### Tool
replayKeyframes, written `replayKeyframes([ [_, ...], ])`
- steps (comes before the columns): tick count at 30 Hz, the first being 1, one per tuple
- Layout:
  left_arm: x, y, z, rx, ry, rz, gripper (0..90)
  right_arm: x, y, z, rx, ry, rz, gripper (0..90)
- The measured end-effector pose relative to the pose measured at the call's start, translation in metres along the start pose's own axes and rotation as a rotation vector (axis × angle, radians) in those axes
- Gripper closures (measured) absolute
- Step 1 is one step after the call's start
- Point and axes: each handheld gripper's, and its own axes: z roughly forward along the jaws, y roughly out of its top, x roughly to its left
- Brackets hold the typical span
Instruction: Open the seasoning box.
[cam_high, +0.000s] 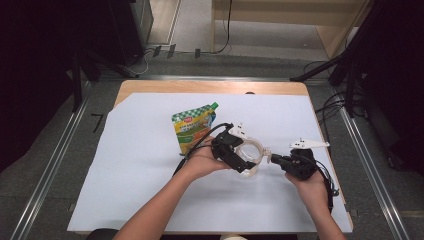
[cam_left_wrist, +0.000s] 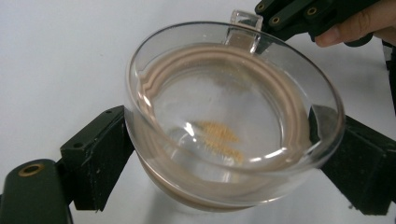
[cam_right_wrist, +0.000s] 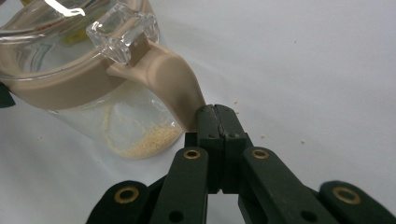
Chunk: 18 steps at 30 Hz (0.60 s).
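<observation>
Jar (cam_high: 248, 156) of clear glass with a beige collar sits on the white sheet (cam_high: 150, 190) just right of the green and yellow pouch (cam_high: 192, 127), and it is my landmark for everything else; my left gripper (cam_high: 239, 159) has its two black jaws spread around the jar's body, one on each side, pressing the glass below the collar, so it grips the jar; my right gripper (cam_right_wrist: 215, 122) comes in from the jar's right, its jaws brought together with only a thin seam between them, their tips against the lower end of the beige clasp arm (cam_right_wrist: 175, 86) that runs down from the clear tab (cam_right_wrist: 119, 31); whether they pinch that arm or merely touch it I cannot tell; a little heap of pale grain (cam_right_wrist: 147, 140) lies at the jar's bottom, and a few crumbs are scattered on the sheet right of the jar; I judge the step in hand to be working the clasp while the left steadies the jar; the next move calls for a firm left hold and a careful lever on the arm, so the jar does not tip.
</observation>
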Motion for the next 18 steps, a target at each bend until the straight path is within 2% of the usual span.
replayKeyframes([
  [8, 0.0, 0.006, -0.002, 0.023, -0.006, 0.0, 10.2, 0.0, 0.0, 0.0, -0.002, 0.001, 0.001, 90.0],
  [11, -0.001, 0.009, -0.004, 0.007, -0.006, 0.005, 9.9, 0.0, 0.0, -0.001, -0.002, 0.003, 0.001, 90.0],
  [14, -0.001, 0.011, -0.006, 0.021, -0.004, 0.014, 9.9, 0.0, 0.0, 0.0, -0.003, 0.003, 0.001, 90.0],
  [18, -0.004, 0.014, -0.007, 0.011, 0.009, 0.018, 10.0, 0.0, 0.0, -0.001, -0.003, 0.006, 0.002, 90.0],
])
